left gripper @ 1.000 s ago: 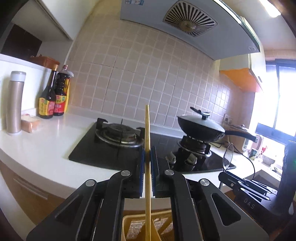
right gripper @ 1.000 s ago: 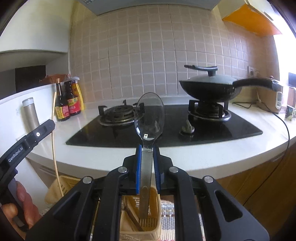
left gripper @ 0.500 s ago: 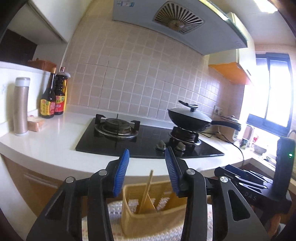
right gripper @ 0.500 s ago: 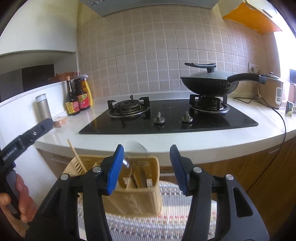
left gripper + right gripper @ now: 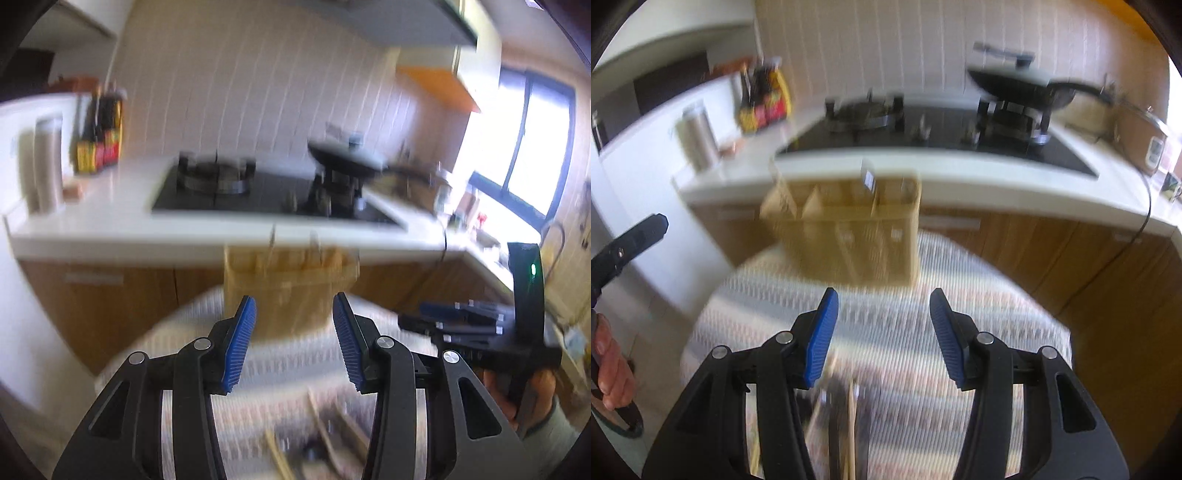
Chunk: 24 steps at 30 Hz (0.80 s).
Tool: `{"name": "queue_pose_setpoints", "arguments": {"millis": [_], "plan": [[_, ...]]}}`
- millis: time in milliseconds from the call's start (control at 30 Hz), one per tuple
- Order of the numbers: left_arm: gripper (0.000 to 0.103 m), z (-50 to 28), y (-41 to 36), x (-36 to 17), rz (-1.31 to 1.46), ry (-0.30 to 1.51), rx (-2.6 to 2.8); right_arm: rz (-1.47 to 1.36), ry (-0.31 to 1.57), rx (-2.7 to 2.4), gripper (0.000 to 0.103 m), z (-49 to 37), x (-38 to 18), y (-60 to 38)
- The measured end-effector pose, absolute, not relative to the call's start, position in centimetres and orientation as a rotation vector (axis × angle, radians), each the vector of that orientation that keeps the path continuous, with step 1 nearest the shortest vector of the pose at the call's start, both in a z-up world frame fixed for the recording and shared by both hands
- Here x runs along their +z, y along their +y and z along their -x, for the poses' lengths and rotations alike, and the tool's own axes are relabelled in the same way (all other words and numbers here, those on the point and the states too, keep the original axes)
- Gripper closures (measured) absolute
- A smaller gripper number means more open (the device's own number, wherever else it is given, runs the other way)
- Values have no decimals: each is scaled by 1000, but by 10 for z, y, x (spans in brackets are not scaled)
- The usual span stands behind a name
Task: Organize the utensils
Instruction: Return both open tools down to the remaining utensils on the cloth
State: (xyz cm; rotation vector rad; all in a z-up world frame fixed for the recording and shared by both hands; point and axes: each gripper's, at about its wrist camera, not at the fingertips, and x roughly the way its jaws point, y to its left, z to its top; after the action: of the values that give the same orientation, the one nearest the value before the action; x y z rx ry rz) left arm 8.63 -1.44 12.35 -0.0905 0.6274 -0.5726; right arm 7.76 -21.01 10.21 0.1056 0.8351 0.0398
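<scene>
both views heavily motion-blurred. left gripper (image 5: pixel 293 338) jaws spread wide apart, nothing between the blue pads (image 5: pixel 240 345). right gripper (image 5: pixel 882 334) jaws likewise wide apart and empty; it also shows at the right edge of the left wrist view, held in a hand (image 5: pixel 532 397). the left hand (image 5: pixel 611 363) sits at the left edge of the right wrist view. yellow slotted utensil holder (image 5: pixel 288 286) stands upright on a round surface under a patterned woven cloth (image 5: pixel 295 363), beyond both pairs of fingertips and roughly centred in each view; in the right wrist view its compartments (image 5: pixel 846 229) are visible, with a thin stick and some other handles poking above the rim, too smeared to identify or assign to a compartment. loose utensils (image 5: pixel 325 439) lie on the cloth near the camera, below the left jaws: pale wooden sticks and something darker, detail lost to blur. the right wrist view shows a similar cluster (image 5: pixel 846 424) between and below its fingers. behind the holder, a white table (image 5: pixel 110 221) carries a black gas hob (image 5: pixel 258 195), a dark wok (image 5: pixel 1019 86) on the right burner, sauce bottles (image 5: pixel 99 142) and a metal flask (image 5: pixel 46 162) at far left. window (image 5: pixel 532 140) bright at right.
</scene>
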Motion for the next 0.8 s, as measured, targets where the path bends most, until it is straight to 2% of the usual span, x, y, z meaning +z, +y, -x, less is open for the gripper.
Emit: {"name": "queue_pose_setpoints", "arguments": {"millis": [100, 200, 367, 433, 533, 600, 800], "plan": [[61, -81, -15, 90, 69, 775, -581, -80, 951, 78, 60, -72, 76, -198], [64, -80, -17, 34, 1, 949, -557, -39, 1033, 91, 63, -68, 48, -187], [73, -85, -14, -33, -5, 1134, -550, -77, 1178, 113, 65, -70, 1, -179], [77, -84, -15, -51, -22, 1169, -554, -73, 1212, 120, 67, -72, -9, -175], [77, -79, -15, -54, -45, 1146, -565, -77, 1257, 132, 71, -72, -25, -170], [80, -77, -18, -54, -66, 1136, -557, -82, 1273, 137, 76, -73, -31, -168], [86, -66, -34, -55, -202, 1079, -515, -102, 1284, 131, 80, -79, -41, -173]]}}
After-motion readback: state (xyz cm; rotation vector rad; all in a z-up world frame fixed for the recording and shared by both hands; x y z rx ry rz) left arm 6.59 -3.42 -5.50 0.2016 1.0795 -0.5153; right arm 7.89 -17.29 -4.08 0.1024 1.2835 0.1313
